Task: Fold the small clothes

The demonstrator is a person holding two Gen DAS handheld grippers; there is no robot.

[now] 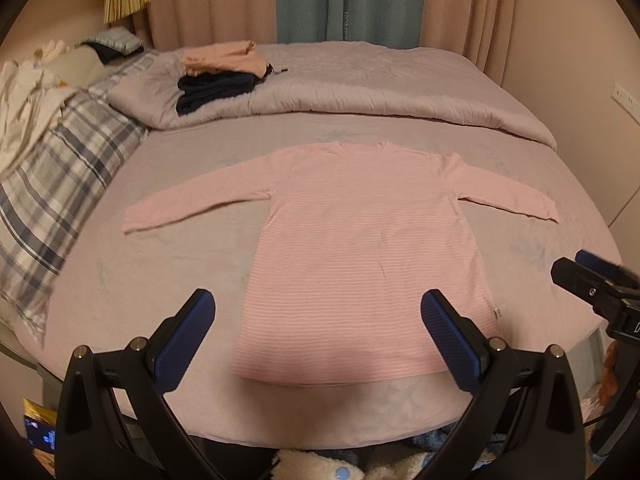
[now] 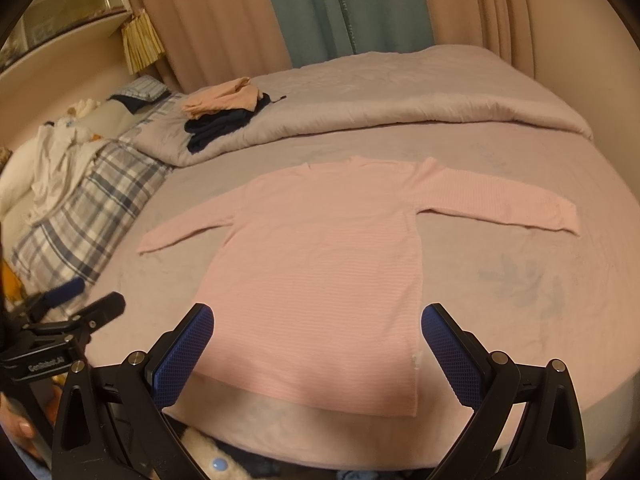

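In the left wrist view, a pink long-sleeved top (image 1: 360, 248) with thin pale stripes is seen laid flat across the middle of the frame on a mauve bed sheet (image 1: 160, 280), both sleeves spread out sideways, hem nearest the camera, a tiny white tag at its lower right edge. The left gripper (image 1: 318, 334) is held wide open at the bottom, nothing gripped, its blue textured pads hanging over the hem area. A rumpled quilt (image 1: 360, 84) is bunched across the top, with a peach garment (image 1: 222, 58) stacked on dark folded clothes (image 1: 216, 92); a plaid pillow (image 1: 60, 172) sits at the left. In the right wrist view, the same top (image 2: 320, 280) is spread mid-frame, looking softly ribbed. The right gripper (image 2: 318, 336) is also spread wide, empty, at the bottom.
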